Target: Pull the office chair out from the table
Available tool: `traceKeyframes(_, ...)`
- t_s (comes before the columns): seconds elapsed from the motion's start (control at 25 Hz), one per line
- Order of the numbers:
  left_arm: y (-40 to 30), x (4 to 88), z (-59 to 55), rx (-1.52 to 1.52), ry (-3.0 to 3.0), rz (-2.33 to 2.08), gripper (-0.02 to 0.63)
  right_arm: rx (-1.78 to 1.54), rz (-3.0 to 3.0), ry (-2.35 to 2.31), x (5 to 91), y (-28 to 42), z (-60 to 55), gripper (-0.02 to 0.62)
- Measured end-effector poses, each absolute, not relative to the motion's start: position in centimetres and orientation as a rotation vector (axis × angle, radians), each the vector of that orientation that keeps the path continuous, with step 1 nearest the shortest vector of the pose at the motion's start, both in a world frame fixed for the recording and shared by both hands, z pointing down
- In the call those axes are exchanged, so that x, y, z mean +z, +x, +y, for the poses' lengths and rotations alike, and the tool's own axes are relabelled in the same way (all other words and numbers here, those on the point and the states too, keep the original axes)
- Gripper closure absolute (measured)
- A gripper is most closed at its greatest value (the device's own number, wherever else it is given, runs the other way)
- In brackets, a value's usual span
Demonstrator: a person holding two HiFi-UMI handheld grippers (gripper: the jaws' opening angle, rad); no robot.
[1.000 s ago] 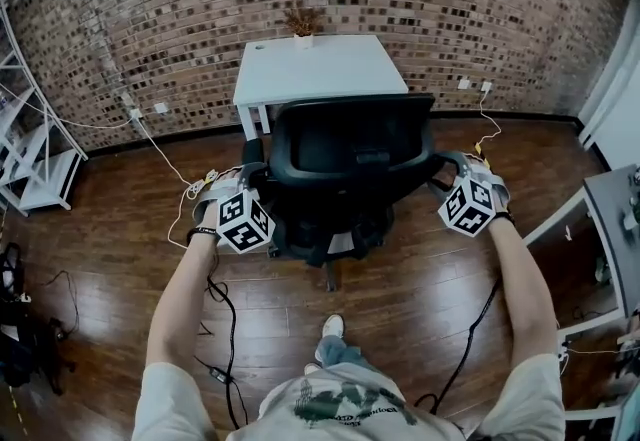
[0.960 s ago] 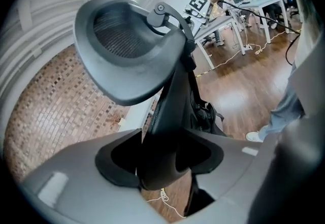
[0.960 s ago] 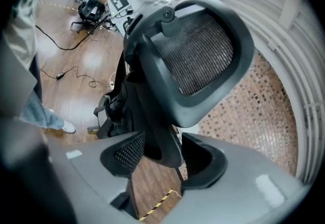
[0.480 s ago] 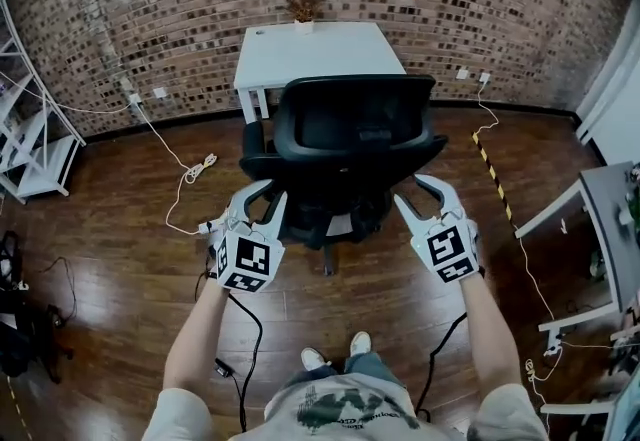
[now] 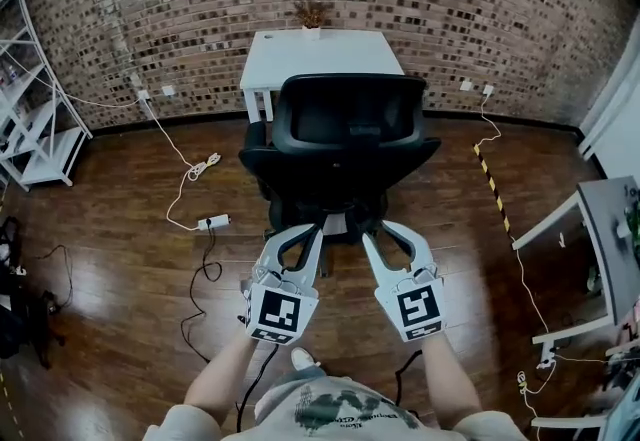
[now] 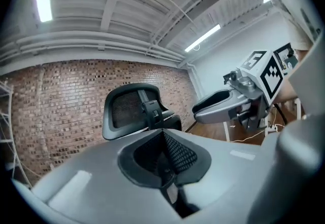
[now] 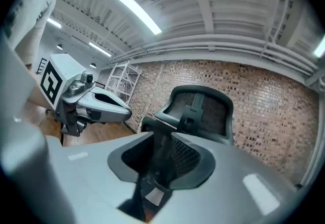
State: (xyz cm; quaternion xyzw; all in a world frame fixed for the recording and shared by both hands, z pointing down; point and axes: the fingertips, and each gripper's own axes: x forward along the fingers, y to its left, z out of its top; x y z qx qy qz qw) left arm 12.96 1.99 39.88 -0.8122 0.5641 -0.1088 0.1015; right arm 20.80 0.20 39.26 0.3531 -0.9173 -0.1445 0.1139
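Black office chair (image 5: 345, 144) stands on the wooden floor (image 5: 120, 259) in front of the white table (image 5: 320, 54), its backrest toward me. The seat looks out from under the table, so I judge the pulling step is finished. My left claw (image 5: 303, 229) is closed on nothing. My right claw (image 5: 387, 229) has just been closing; a narrow gap shows and it is empty. Neither touches the chair. For more distance, I must open both and take the armrests.
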Motion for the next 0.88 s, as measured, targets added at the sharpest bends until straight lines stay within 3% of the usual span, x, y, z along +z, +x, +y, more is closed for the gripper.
traceKeyframes(0.32,19.0,38.8,6.7,-0.087,-2.516,1.748,0.589,-0.254,-2.859,1.092,38.4,23.6,5.8,0.595)
traceKeyframes(0.88,23.0,39.0,11.3,0.048,-2.573,1.872,0.589,-0.159,-2.973,1.031,38.1,26.4,10.8,0.595)
